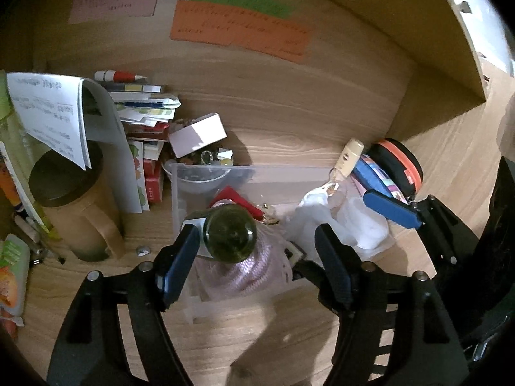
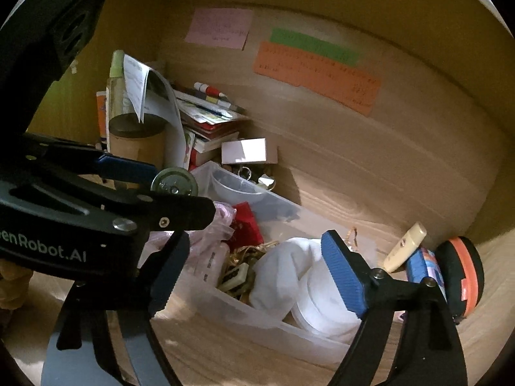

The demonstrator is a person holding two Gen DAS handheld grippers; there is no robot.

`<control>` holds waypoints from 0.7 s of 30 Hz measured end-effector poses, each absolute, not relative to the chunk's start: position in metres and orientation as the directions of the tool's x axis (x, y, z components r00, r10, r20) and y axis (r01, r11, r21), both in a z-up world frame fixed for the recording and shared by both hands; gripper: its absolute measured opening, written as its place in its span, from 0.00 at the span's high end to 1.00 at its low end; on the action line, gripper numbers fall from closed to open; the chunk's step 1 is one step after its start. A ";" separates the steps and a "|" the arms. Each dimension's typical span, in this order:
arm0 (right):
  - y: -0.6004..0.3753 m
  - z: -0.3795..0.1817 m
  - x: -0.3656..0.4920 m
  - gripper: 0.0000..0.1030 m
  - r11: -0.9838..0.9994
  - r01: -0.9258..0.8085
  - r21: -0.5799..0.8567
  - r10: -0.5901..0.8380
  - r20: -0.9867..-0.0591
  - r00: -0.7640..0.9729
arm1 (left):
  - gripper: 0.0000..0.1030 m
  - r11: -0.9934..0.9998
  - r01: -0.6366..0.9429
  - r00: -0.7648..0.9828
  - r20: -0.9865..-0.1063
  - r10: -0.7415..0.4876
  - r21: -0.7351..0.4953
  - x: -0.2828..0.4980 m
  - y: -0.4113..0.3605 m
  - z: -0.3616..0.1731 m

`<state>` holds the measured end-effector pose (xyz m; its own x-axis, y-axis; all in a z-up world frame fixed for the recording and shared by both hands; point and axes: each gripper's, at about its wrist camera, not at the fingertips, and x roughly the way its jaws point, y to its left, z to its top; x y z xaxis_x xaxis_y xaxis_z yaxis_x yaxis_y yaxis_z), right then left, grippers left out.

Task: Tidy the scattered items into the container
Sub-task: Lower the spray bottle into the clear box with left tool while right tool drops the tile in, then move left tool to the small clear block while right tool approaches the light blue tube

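A clear plastic container [image 1: 273, 170] [image 2: 244, 308] stands on the wooden desk. My left gripper [image 1: 256, 263] hangs open over its near left corner. Between its jaws a dark green round bottle [image 1: 230, 234] rests on a pink mesh pouch [image 1: 251, 273], close to the left pad and well clear of the right one. In the right wrist view the bottle's round end [image 2: 175, 185] shows between those fingers. My right gripper [image 2: 257, 276] is open above white cloth [image 2: 283, 276] in the container's right half, gripping nothing. A red pouch [image 2: 246, 222] and gold trinkets [image 2: 244, 257] lie in the middle.
Right of the container lie a cream tube [image 1: 349, 157], a blue pouch [image 1: 370, 173] and a black-and-orange round case [image 1: 399, 164]. A tan lidded mug [image 1: 70, 199], papers, stacked books [image 1: 148, 109] and a white box [image 1: 198, 133] crowd the left. Sticky notes [image 1: 238, 29] hang on the back panel.
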<state>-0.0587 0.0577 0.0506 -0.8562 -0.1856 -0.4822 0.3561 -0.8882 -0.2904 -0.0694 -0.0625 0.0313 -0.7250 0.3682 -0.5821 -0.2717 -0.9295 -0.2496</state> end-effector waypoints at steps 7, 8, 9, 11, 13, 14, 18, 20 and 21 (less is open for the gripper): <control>0.062 0.053 -0.045 0.17 -0.893 0.344 -0.290 -0.177 -0.477 -0.861 | 0.17 -0.937 -0.278 -0.751 -0.561 0.349 -0.211 -0.049 -0.060 0.041; 0.063 0.053 -0.043 0.17 -0.894 0.343 -0.289 -0.176 -0.478 -0.861 | 0.17 -0.938 -0.282 -0.751 -0.561 0.347 -0.203 -0.047 -0.059 0.042; 0.064 0.054 -0.042 0.17 -0.896 0.341 -0.286 -0.173 -0.481 -0.860 | 0.16 -0.940 -0.282 -0.754 -0.561 0.341 -0.192 -0.045 -0.059 0.043; 0.065 0.054 -0.038 0.16 -0.898 0.338 -0.282 -0.171 -0.483 -0.859 | 0.13 -0.951 -0.265 -0.768 -0.562 0.308 -0.158 -0.040 -0.058 0.044; 0.067 0.053 -0.035 0.14 -0.902 0.333 -0.277 -0.166 -0.489 -0.856 | 0.10 -0.962 -0.243 -0.781 -0.563 0.272 -0.128 -0.035 -0.058 0.045; 0.068 0.053 -0.033 0.14 -0.903 0.331 -0.276 -0.164 -0.491 -0.856 | 0.10 -0.966 -0.232 -0.787 -0.562 0.255 -0.113 -0.033 -0.058 0.045; 0.071 0.050 -0.026 0.12 -0.906 0.335 -0.257 -0.169 -0.506 -0.846 | 0.07 -0.977 -0.197 -0.797 -0.569 0.205 -0.075 -0.023 -0.064 0.043; 0.073 0.047 -0.021 0.12 -0.908 0.343 -0.240 -0.178 -0.522 -0.834 | 0.07 -0.982 -0.181 -0.795 -0.579 0.183 -0.062 -0.021 -0.067 0.040; 0.073 0.045 -0.020 0.12 -0.908 0.349 -0.233 -0.182 -0.531 -0.828 | 0.07 -0.983 -0.172 -0.793 -0.585 0.172 -0.055 -0.019 -0.069 0.038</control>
